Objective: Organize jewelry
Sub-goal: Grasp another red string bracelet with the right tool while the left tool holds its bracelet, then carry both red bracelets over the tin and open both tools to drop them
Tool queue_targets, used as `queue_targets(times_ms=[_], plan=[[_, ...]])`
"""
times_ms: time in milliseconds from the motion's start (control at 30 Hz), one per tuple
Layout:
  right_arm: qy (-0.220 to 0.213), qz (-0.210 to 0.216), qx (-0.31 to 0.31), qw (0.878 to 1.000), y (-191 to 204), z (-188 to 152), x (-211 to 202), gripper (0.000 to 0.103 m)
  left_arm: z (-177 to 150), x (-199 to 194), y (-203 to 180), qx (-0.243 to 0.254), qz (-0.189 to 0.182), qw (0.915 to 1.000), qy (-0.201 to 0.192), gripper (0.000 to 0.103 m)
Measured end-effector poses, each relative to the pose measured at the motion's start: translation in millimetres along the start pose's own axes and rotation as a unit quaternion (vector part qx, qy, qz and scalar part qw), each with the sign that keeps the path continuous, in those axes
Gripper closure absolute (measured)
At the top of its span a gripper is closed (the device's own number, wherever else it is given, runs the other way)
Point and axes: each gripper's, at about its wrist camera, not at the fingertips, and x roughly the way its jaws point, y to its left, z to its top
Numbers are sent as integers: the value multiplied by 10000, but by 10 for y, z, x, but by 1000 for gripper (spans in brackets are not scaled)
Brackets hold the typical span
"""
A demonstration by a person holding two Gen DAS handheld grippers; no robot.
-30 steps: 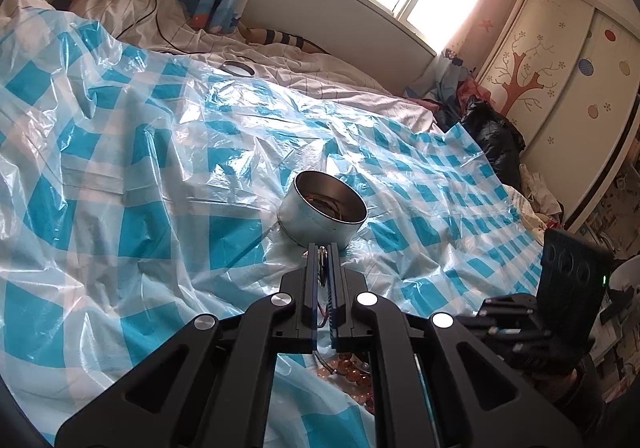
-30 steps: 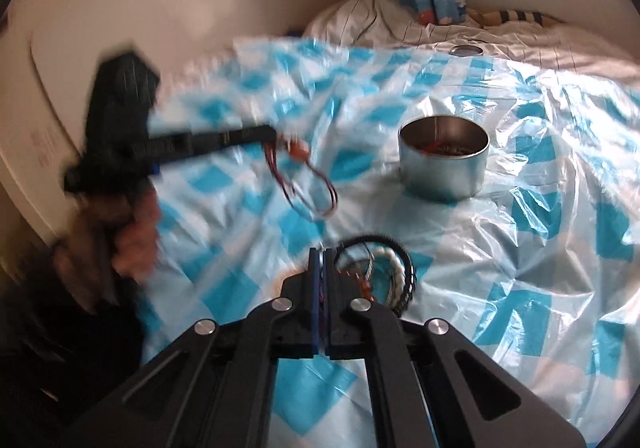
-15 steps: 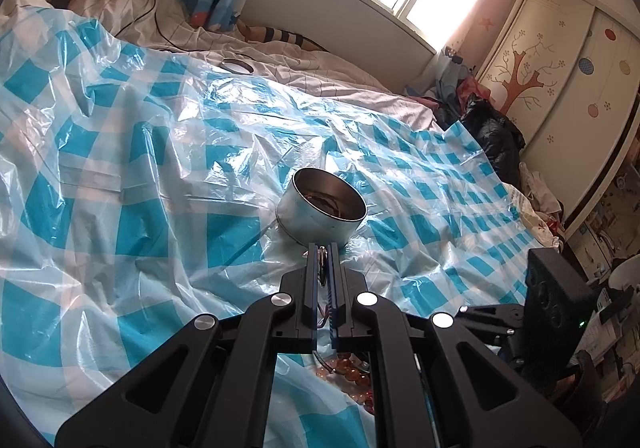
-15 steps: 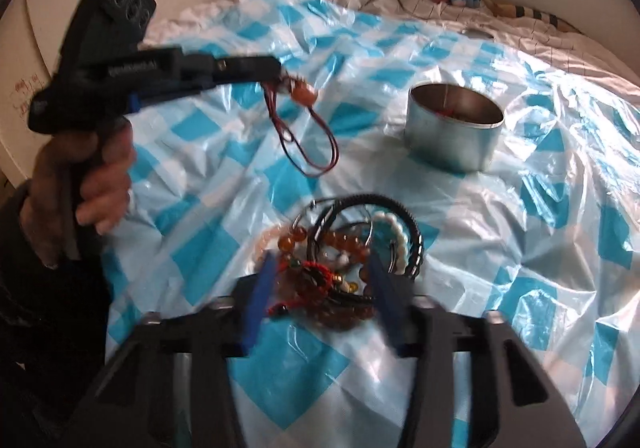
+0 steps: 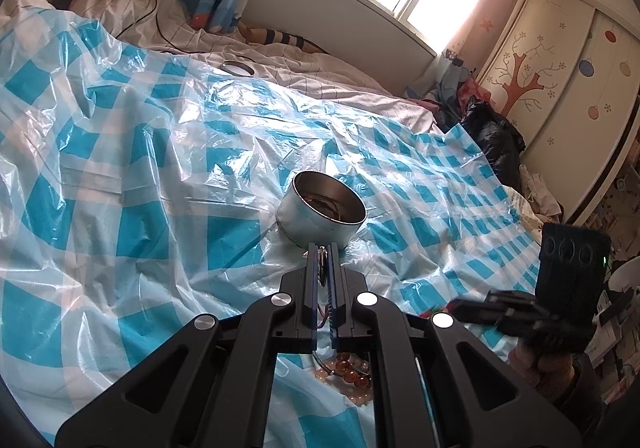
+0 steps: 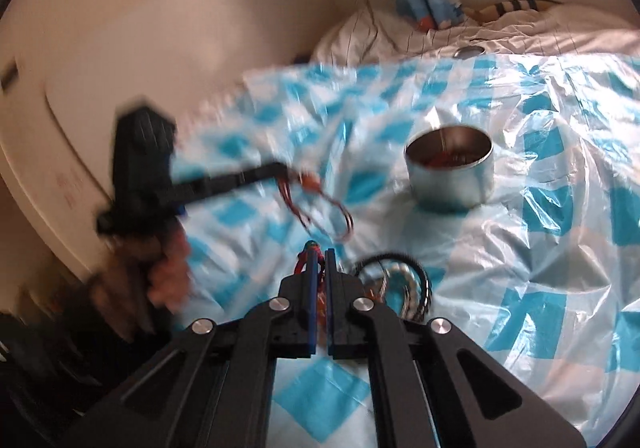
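A round metal tin stands on the blue-checked plastic sheet, with jewelry inside; it also shows in the right wrist view. My left gripper is shut on a red cord bracelet, which hangs from it a little short of the tin. My right gripper is shut on a red knotted cord, lifted off the pile of beaded and black bracelets. Amber beads of the pile show under my left gripper.
The sheet covers a bed with white bedding and a pillow at the back. A small round lid lies on the bedding. A wardrobe and a black bag stand to the right. A wall runs to the left.
My right gripper opened over the pile half a second ago and is now shut on a red cord and raised. My left gripper has stayed shut on its bracelet near the tin.
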Motion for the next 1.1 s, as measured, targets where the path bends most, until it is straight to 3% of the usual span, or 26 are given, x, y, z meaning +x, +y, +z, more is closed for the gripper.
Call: queue_targets(times_ms=[200, 333, 767, 1100], plan=[[-664, 227, 885, 9936, -304, 105, -234, 99, 41, -23, -53, 9, -64, 9999, -107, 99], [-926, 264, 1153, 9887, -415, 139, -314, 99, 91, -18, -118, 27, -146, 9997, -193, 99], [-1213, -86, 1477, 9815, -680, 306, -333, 99, 364, 78, -331, -8, -420, 9979, -500, 99], [-1235, -201, 1707, 9773, -965, 560, -78, 99, 682, 286, -370, -43, -499, 9964, -682, 99]])
